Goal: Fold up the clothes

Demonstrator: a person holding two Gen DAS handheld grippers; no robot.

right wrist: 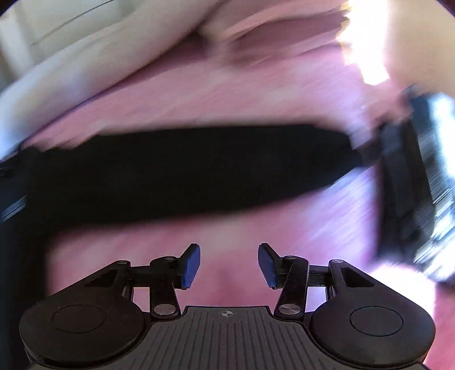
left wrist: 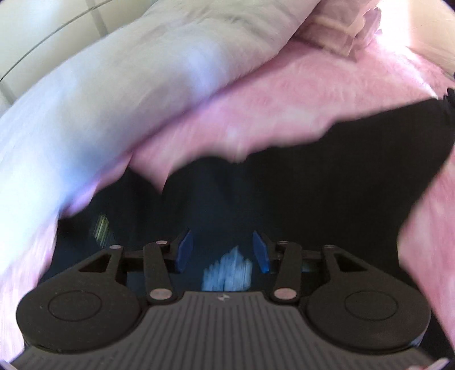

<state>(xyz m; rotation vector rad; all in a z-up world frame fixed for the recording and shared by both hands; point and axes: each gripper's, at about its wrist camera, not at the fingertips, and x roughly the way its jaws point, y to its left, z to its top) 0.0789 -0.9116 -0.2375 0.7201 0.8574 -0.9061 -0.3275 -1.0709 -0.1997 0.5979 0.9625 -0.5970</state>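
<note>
- At the far left of the left wrist view, a pale wall (left wrist: 42,25) with thin dark lines across it shows behind the bed.
- Just right of it, a large pale pillow or rolled duvet (left wrist: 119,85) runs from the near left to the far middle; which of the two it is cannot be told through the blur.
- A fuzzy pink blanket (left wrist: 284,94) covers the bed to the right of that pale bulk and wraps around the near right side.
- At the far right of the blanket lies a small pile of folded pale pink cloth (left wrist: 341,31).
- The dark garment (left wrist: 312,176), black to navy, lies spread on the pink blanket in the near middle, reaching out to the right.
- A small patch of pale blue print (left wrist: 227,270) shows on the garment, and a smaller striped patch sits to its left.
- The left gripper (left wrist: 224,250) is over the dark garment with its blue pads (left wrist: 184,252) set wide apart and nothing between them.
- In the right wrist view the same garment (right wrist: 184,173) appears as a dark band across the middle, lying on the pink blanket (right wrist: 227,94), much smeared by motion.
- The right gripper (right wrist: 229,264) is over bare pink blanket, near of the garment and apart from it, jaws wide and empty.
- At the far right edge a blurred black object (right wrist: 412,176) shows; what it is cannot be told.
</note>
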